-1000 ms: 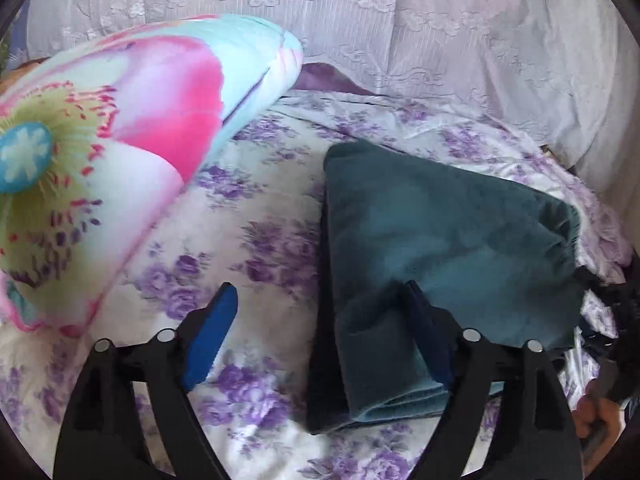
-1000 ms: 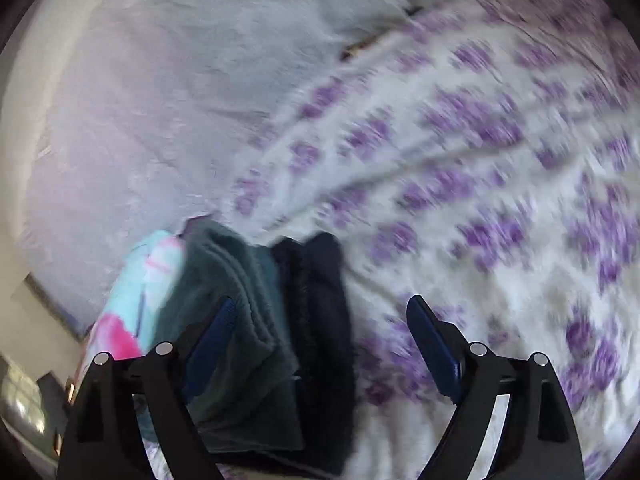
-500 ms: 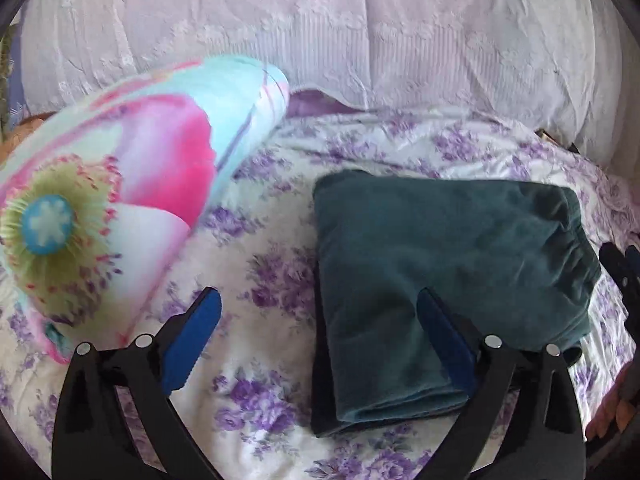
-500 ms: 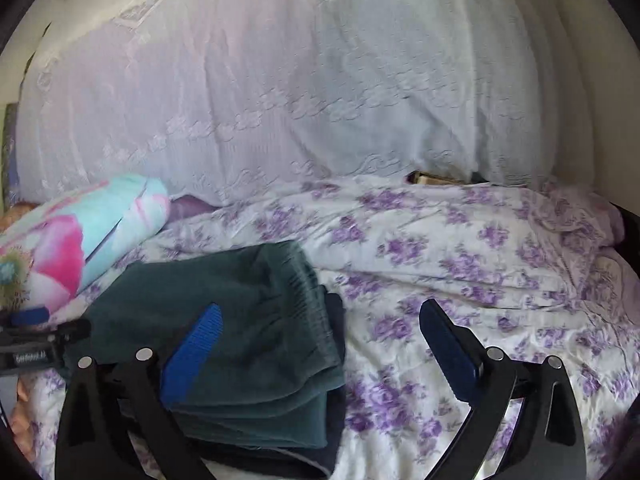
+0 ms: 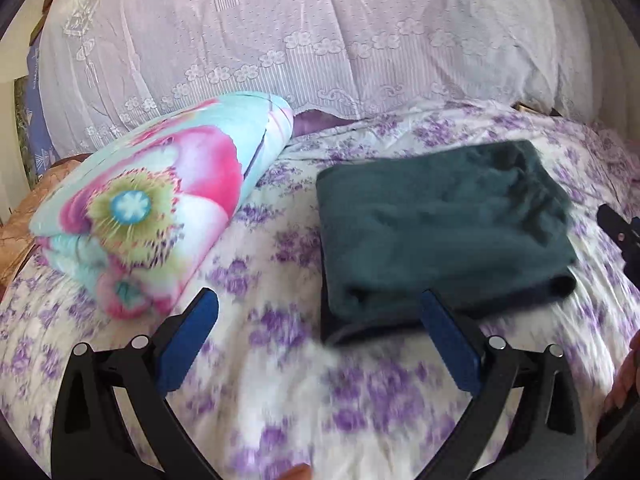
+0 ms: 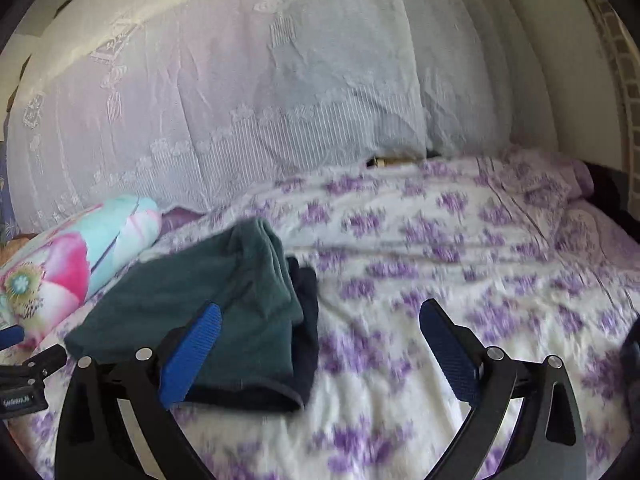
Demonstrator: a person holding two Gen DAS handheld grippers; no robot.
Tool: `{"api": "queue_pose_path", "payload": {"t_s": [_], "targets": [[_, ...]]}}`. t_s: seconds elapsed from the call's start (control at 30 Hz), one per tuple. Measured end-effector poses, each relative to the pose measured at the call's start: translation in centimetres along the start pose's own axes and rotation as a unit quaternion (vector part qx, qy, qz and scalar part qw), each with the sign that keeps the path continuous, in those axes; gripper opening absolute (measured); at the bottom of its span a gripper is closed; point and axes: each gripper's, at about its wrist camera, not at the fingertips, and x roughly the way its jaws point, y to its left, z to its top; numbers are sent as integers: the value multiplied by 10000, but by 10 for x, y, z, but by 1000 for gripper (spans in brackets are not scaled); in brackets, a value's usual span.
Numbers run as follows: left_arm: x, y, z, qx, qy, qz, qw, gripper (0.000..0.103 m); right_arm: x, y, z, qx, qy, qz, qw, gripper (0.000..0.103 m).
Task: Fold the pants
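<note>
The folded teal pants [image 5: 440, 224] lie flat on the purple-flowered bedsheet [image 5: 280, 400], stacked on a darker navy garment [image 5: 332, 328] that peeks out at the near edge. My left gripper [image 5: 319, 300] hovers just short of that edge. Its jaws are opening, with nothing between the blue pads. In the right wrist view the pants [image 6: 192, 292] lie left of centre with the navy garment [image 6: 308, 320] under them. My right gripper [image 6: 320, 310] stands open and empty beside the stack, its left finger in front of the pants.
A rolled flowery quilt [image 5: 152, 204] lies left of the pants. A lace-covered pile of bedding [image 5: 320, 40] rises along the back. The bedsheet [image 6: 460, 260] stretches to the right. A person's hand [image 5: 624, 380] shows at the right edge.
Both grippers opened wider and pulled back from the folded pants, which now lie further ahead. The right view swung level from a rolled, tilted angle.
</note>
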Motion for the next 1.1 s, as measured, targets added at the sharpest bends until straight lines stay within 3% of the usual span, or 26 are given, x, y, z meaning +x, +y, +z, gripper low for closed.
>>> {"api": "queue_pose_path", "payload": {"t_s": [0.37, 0.6, 0.77, 0.97, 1.1], "targets": [[-97, 12, -79, -283, 104, -153, 9994, 99, -107, -24, -59, 605, 439, 74, 9972, 100], [-135, 30, -84, -664, -238, -446, 9965, 99, -164, 5, -72, 10, -157, 180, 9997, 100], [-140, 38, -76, -884, -439, -355, 9945, 99, -172, 43, -65, -530, -722, 106, 9959, 100], [-139, 35, -72, -692, -603, 4, 9958, 99, -154, 68, -63, -960, -700, 164, 9928, 100], [-139, 26, -75, -452, -631, 48, 9970, 99, -156, 63, -64, -864, -672, 333, 9934, 100]]}}
